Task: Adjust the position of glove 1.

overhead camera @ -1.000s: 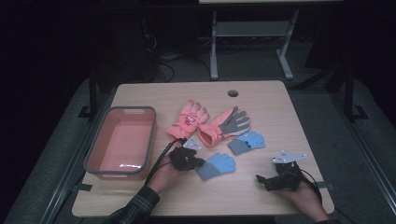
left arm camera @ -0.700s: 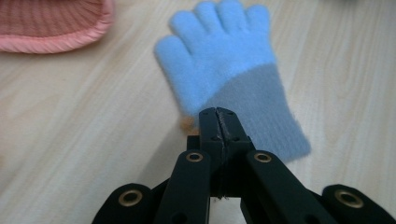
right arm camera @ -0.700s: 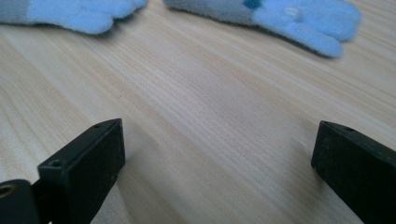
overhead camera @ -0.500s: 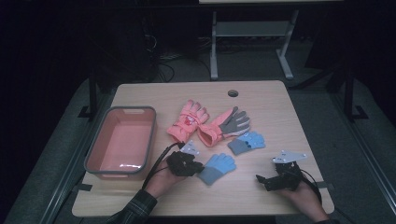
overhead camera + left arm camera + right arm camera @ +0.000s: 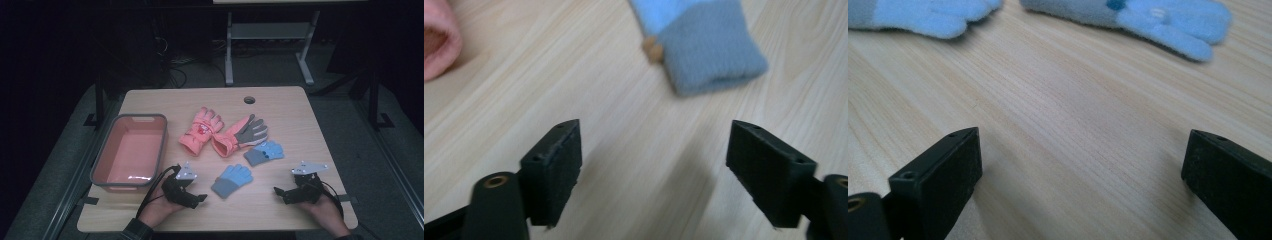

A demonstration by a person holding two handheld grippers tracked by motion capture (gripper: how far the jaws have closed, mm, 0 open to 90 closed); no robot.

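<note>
Left tongs: I see my left tongs [image 5: 197, 198] low on the table [image 5: 280, 100] near its front edge, jaws spread wide after just opening, nothing between them
Near blue glove: the near blue glove [image 5: 231, 180] lies flat just beyond and to the right of the left tongs, close but not touching; in the left gripper view its grey cuff [image 5: 711, 47] sits ahead of the jaws, a little toward the right one, with bare wood between
Glove direction: its long axis runs diagonally, grey cuff toward the front-left and my left tongs, fingers toward the back-right
Right tongs: my right tongs [image 5: 280, 192] rest at the front right, jaws spread, empty, over bare wood
Far blue glove: the far blue glove [image 5: 263, 152] lies behind the near one, cuff left, fingers right; in the right gripper view it sits ahead at upper right [image 5: 1148, 15]
Pink gloves: a pair of pink gloves [image 5: 220, 131] lies mid-table, fingers pointing away from me
Tub: a pink tub [image 5: 100, 162] stands at the left, just beside my left hand [image 5: 157, 210]
</note>
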